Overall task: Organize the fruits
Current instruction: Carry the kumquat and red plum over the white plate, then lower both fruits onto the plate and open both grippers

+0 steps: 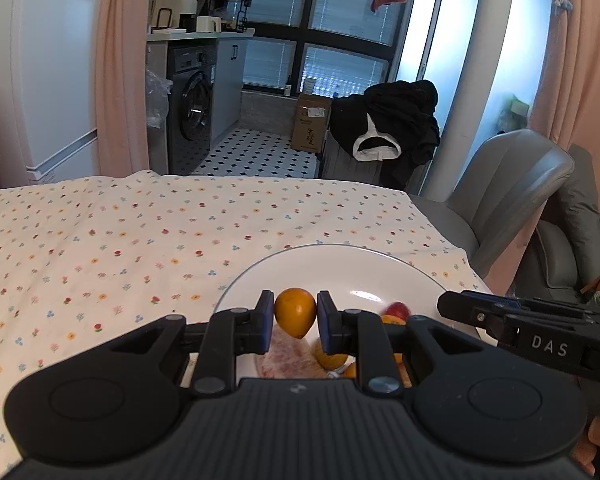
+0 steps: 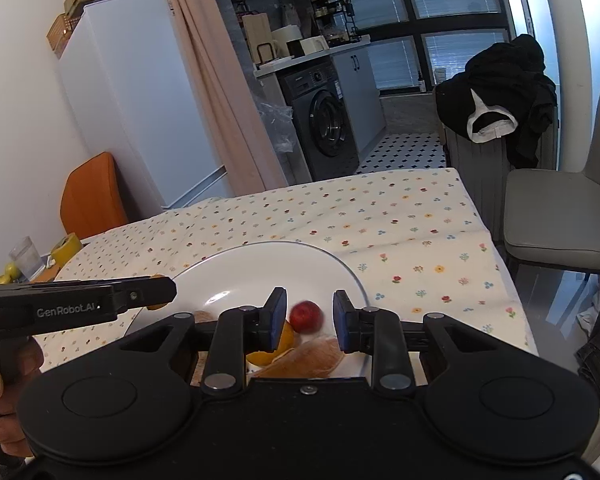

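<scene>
My left gripper is shut on a yellow-orange fruit and holds it just above the white plate. Under it on the plate lie a pink citrus piece, orange pieces and a small red fruit. In the right wrist view my right gripper is open over the same plate. The red fruit shows blurred between its pads, touching neither. An orange fruit and a peel-backed slice lie below. The left gripper reaches in from the left.
The plate sits on a flower-print tablecloth near the table's right edge. A grey chair stands beyond that edge. A glass and a yellow tape roll sit at the far left. A hand grips the left tool.
</scene>
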The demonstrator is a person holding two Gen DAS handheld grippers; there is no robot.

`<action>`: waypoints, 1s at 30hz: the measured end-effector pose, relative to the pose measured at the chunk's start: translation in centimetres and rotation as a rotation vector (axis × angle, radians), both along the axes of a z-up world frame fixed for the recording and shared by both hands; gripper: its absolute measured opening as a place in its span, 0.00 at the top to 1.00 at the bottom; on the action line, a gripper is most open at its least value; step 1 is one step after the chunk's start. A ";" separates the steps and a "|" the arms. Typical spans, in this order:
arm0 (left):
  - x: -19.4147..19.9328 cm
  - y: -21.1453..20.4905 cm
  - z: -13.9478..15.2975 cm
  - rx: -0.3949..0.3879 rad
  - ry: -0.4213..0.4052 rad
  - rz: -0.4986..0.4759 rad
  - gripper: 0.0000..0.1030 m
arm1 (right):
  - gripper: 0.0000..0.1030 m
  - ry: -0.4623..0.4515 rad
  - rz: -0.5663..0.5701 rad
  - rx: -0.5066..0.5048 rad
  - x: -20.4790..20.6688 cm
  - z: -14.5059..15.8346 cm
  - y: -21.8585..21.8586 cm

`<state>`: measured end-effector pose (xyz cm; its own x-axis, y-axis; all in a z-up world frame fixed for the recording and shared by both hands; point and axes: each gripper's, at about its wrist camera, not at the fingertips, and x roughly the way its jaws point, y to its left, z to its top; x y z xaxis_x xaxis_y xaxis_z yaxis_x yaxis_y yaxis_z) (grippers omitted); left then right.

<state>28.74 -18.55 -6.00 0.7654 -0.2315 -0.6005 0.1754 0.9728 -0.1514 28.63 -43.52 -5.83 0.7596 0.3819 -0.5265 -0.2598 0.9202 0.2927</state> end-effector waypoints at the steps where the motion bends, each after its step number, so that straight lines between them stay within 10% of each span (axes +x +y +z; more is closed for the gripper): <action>1: 0.1 -0.1 0.0 -0.004 0.002 -0.005 0.79 | 0.74 0.000 -0.001 0.003 -0.1 0.0 -0.1; 22: -2.9 3.0 1.4 0.002 0.009 0.057 0.62 | 0.53 -0.017 0.016 -0.009 -2.0 0.6 1.6; 30: -5.1 4.8 2.2 -0.007 -0.013 0.100 0.37 | 0.44 -0.036 0.027 -0.020 -3.6 1.6 2.6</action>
